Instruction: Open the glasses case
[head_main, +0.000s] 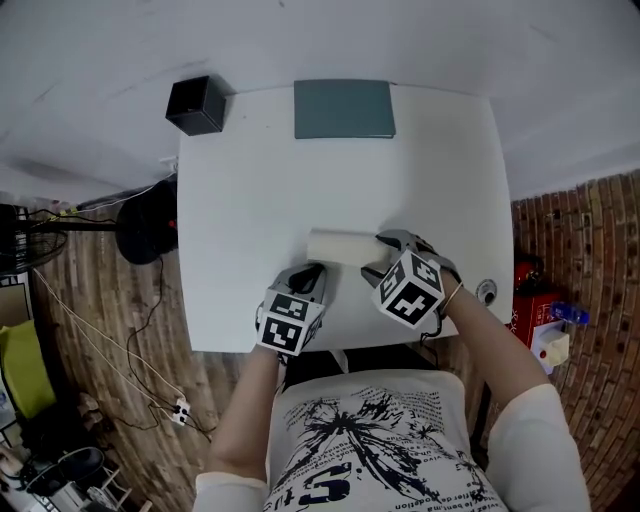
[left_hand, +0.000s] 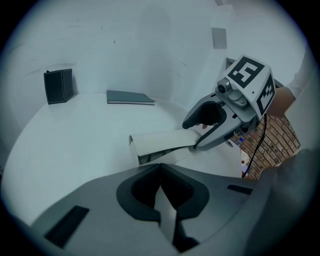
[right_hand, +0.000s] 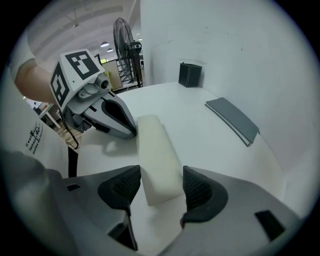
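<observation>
The case (head_main: 340, 247) is a cream, soft-edged oblong lying flat near the front edge of the table (head_main: 250, 180). The end facing the left gripper (left_hand: 160, 167) shows a dark slit under its upper flap. The right gripper (right_hand: 161, 186) straddles the other end, pads against both long sides. The left gripper's jaws are pressed together with nothing between them, just short of the case. The table is white, with a grey pad (head_main: 344, 108) and a black box (head_main: 197, 105) at its far edge. Beside it a fan (head_main: 148, 222) stands on a wood floor (head_main: 110, 300).
</observation>
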